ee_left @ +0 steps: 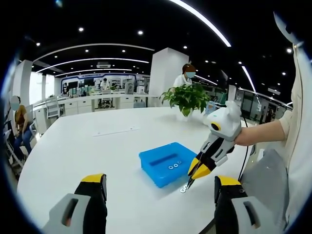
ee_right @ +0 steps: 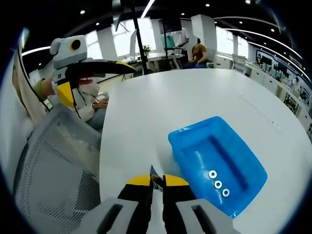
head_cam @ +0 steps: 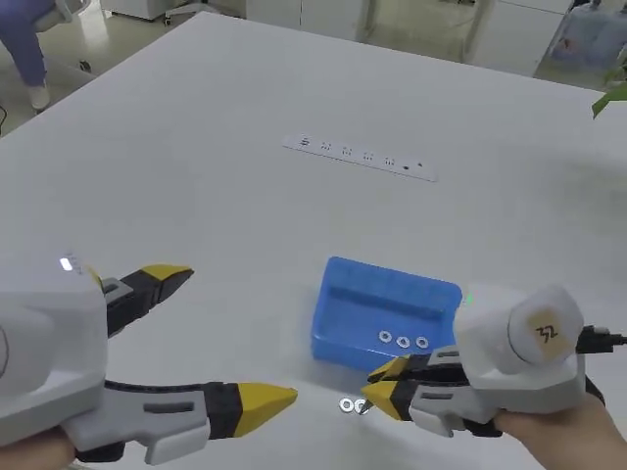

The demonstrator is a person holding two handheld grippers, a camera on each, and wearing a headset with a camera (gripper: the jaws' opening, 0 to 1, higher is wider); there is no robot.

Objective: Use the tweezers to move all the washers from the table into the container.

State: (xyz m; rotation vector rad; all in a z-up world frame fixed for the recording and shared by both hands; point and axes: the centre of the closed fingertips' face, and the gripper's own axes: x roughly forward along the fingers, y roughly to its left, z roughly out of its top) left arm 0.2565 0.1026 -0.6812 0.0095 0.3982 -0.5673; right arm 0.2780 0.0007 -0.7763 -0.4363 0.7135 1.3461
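A blue container (head_cam: 338, 294) sits on the white table with three washers (head_cam: 403, 341) lying in it. Two more washers (head_cam: 349, 404) rest on the table just in front of the container. My right gripper (head_cam: 378, 385) is shut on thin metal tweezers (ee_right: 152, 172), whose tip hangs right by those loose washers (ee_left: 184, 189). I cannot tell whether the tip touches them. My left gripper (head_cam: 239, 333) stands wide open and holds nothing, left of the container (ee_left: 156, 168). The right gripper (ee_left: 200, 168) also shows in the left gripper view.
A white power strip (head_cam: 359, 157) lies farther back on the table (head_cam: 196, 176). A potted plant (ee_left: 187, 97) stands at the far edge. A mesh chair (ee_right: 53, 165) is beside the table's near edge. People stand or sit in the background.
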